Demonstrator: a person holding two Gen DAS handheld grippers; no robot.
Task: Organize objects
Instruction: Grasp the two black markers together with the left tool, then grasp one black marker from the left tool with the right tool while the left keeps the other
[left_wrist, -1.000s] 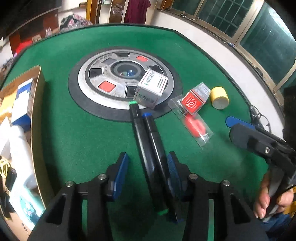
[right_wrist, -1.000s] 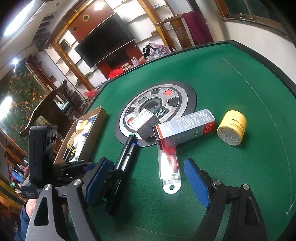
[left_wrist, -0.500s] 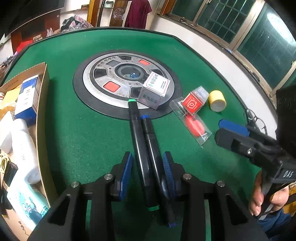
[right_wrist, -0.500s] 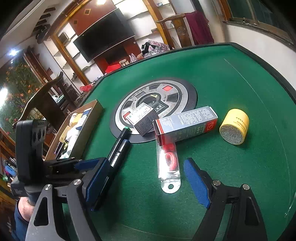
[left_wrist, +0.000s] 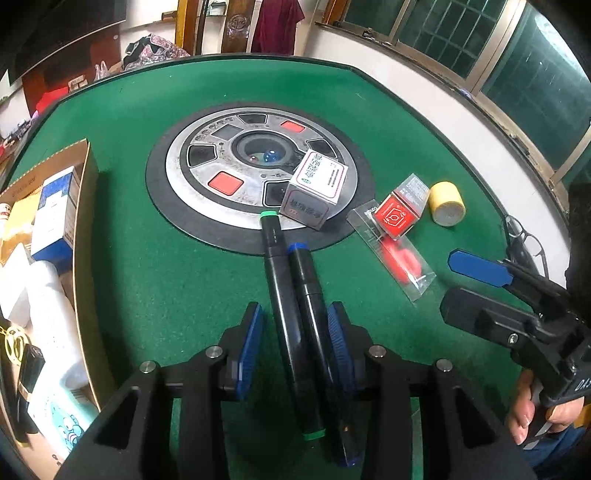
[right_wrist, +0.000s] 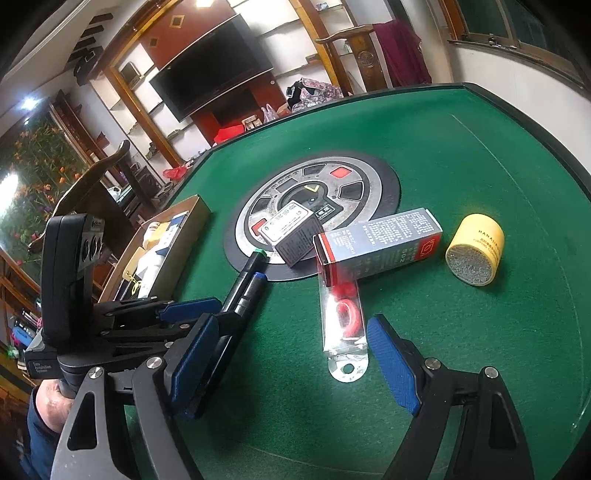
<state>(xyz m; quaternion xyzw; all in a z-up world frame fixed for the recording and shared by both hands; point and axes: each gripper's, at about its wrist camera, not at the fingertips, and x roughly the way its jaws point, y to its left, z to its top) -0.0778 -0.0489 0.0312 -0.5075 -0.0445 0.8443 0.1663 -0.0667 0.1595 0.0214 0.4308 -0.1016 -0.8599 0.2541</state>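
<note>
Now, left wrist view: left gripper is straddling two smooth black cylindrical markers lying on green felt table, blue ribbed pads partly apart, right pad touching.
Right wrist view: right gripper is hovering wide apart, holding nothing, near glossy blister pack.

Green felt tabletop with dark raised rim fills most of both views; round grey metal hub set in a black ring at its centre. Right wrist view, upper centre: large dark flat television in a brown wooden wall unit with open shelves. Carved dark wooden chair at left. Orange flowers at far left, bright patches of light there. Left wrist view, upper right: dark-paned windows with pale frames above a white wall. Maroon garment hanging at top centre.
</note>
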